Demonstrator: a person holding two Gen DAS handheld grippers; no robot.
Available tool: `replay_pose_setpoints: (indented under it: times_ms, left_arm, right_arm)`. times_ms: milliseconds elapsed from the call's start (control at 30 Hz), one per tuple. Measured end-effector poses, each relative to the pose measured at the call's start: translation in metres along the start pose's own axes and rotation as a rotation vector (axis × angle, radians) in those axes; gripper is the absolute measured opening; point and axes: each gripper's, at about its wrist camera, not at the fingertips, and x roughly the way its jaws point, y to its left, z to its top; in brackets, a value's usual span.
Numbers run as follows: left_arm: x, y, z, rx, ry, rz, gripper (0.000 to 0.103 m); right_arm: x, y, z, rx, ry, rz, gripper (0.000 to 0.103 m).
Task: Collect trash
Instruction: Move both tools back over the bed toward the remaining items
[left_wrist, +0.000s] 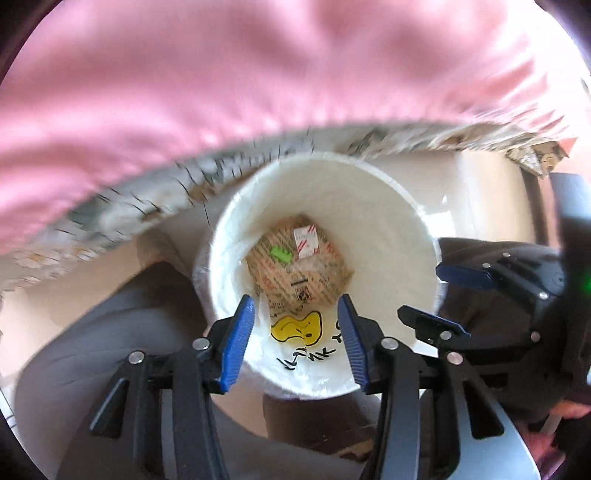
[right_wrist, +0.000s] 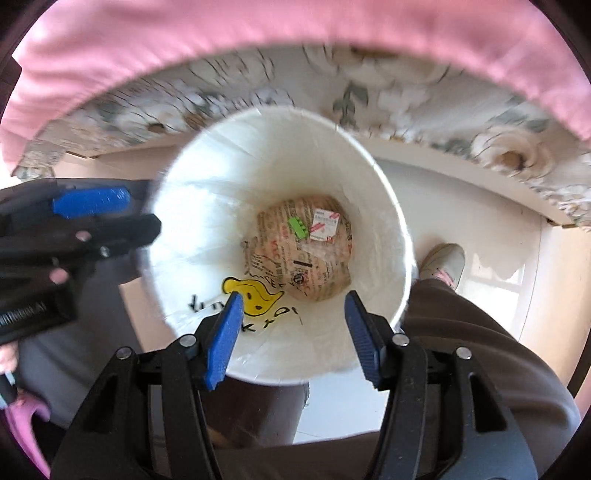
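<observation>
Blue fingers (left_wrist: 236, 339) of both grippers gape wide, empty, above a white bin (right_wrist: 369, 177). Brown printed paper (right_wrist: 306, 254) lies at its bottom.

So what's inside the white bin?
The white bin is lined with a clear bag with a yellow smiley. At the bottom lies a brown printed paper wrapper with a green piece and a white packet on top. Anything beneath the wrapper is hidden.

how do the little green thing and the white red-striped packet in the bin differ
The small bright green piece is plain, solid-coloured and notched along one edge; the white red-striped paper packet is larger, flat, squarish and printed. The green piece lies left of the packet. Both rest on the crumpled brown printed paper wrapper at the bottom of the white bin.
</observation>
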Motion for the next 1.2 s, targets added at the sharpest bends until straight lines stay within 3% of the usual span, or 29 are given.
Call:
replay_pose_setpoints:
  times_ms: [200, 333, 700, 833, 1000, 1200]
  left_arm:
    - [-0.074, 0.000, 0.001, 0.018, -0.133, 0.012, 0.053]
    - [-0.124, 0.001, 0.012, 0.004, -0.234, 0.032, 0.062]
    - [-0.248, 0.002, 0.070, 0.013, -0.496, 0.171, 0.078]
    - [-0.270, 0.004, 0.099, 0.025, -0.541, 0.195, 0.081]
    - [-0.274, 0.005, 0.139, 0.033, -0.563, 0.236, 0.081]
    - [-0.268, 0.012, 0.190, 0.019, -0.556, 0.230, 0.081]
  right_arm:
    - [-0.061, -0.001, -0.005, -0.019, -0.116, -0.012, 0.060]
    - [-0.105, -0.005, -0.002, -0.023, -0.224, -0.042, 0.066]
    - [-0.237, -0.012, 0.038, -0.050, -0.510, -0.131, 0.075]
    - [-0.272, -0.017, 0.065, -0.071, -0.590, -0.163, 0.076]
    - [-0.305, -0.025, 0.105, -0.073, -0.662, -0.202, 0.078]
    - [-0.328, -0.043, 0.159, -0.065, -0.711, -0.232, 0.078]
